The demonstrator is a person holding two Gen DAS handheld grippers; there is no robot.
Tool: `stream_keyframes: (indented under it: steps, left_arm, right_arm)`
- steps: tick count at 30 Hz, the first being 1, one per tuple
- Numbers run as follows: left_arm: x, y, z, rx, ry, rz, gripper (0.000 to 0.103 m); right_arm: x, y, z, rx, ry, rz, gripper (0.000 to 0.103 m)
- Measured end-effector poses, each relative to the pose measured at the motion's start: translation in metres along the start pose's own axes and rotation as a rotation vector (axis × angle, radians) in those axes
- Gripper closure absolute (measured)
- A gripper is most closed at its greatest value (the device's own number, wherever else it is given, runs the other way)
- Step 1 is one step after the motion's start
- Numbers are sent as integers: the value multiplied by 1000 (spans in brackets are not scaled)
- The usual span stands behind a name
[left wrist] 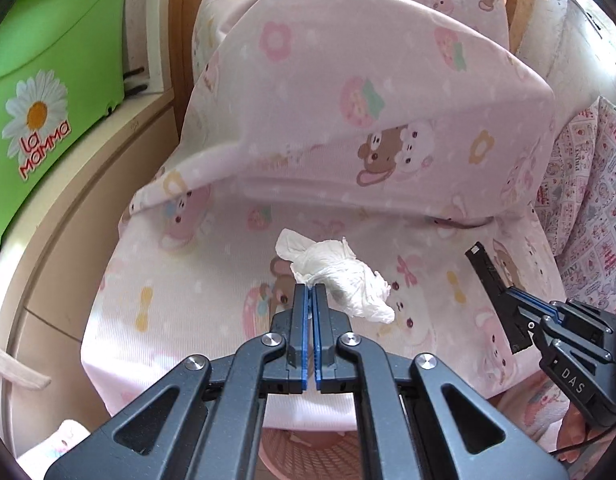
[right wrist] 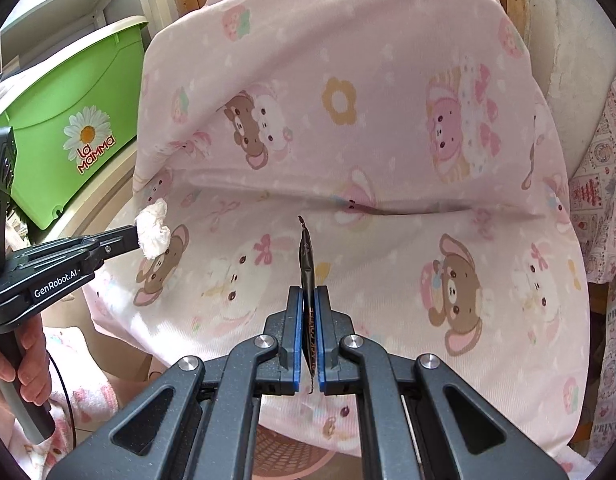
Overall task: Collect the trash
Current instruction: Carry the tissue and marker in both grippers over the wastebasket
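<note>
While both grippers hang over the pink cartoon sheet [right wrist: 348, 80] on the seat, each already has its bit of trash. The left gripper [left wrist: 310, 292] is pressed together on a crumpled white tissue [left wrist: 340, 276], which sticks out past its tips, toward the right. The right gripper [right wrist: 308, 294] pinches a thin dark sachet [right wrist: 306, 256] edge-on, standing up between the blue pads. I see no other litter on the sheet, so the picking up looks done; what is left, I judge, is dropping both pieces, perhaps into the pink basket [right wrist: 291, 456] just visible below the near edge of the seat.

The green bin [left wrist: 47, 80] at far left reads "La Mamma" beside a daisy. The sachet seems to say "BLACK COFFEE". The left gripper's body shows "GenRobot.AI", the right one's "DAS".
</note>
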State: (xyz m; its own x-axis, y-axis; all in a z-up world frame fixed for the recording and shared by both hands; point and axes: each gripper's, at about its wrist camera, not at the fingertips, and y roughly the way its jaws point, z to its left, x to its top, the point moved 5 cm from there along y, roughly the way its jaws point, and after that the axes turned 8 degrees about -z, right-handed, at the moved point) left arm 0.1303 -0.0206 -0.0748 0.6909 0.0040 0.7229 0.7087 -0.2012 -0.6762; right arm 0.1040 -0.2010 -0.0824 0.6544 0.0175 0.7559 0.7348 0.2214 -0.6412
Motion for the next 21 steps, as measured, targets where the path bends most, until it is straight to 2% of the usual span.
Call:
stream_keyframes:
  steps: [6,11,15,21]
  left_arm:
    - [-11,-9,8,20,-27,7,101]
    - [-26,-21,9,-4,-60,24,101]
    - [-39,-30,4,20,-30,28,101]
    - [-55,-42,-3,10,-21,28,101]
  right_arm:
    - [-9,-13,6,16,25,-12,97]
    - [-21,-24,8,32,57,-21,97]
    - [-30,-33,18,63,34,-25,97]
    - [-50,-47,38,91,7,-14,97]
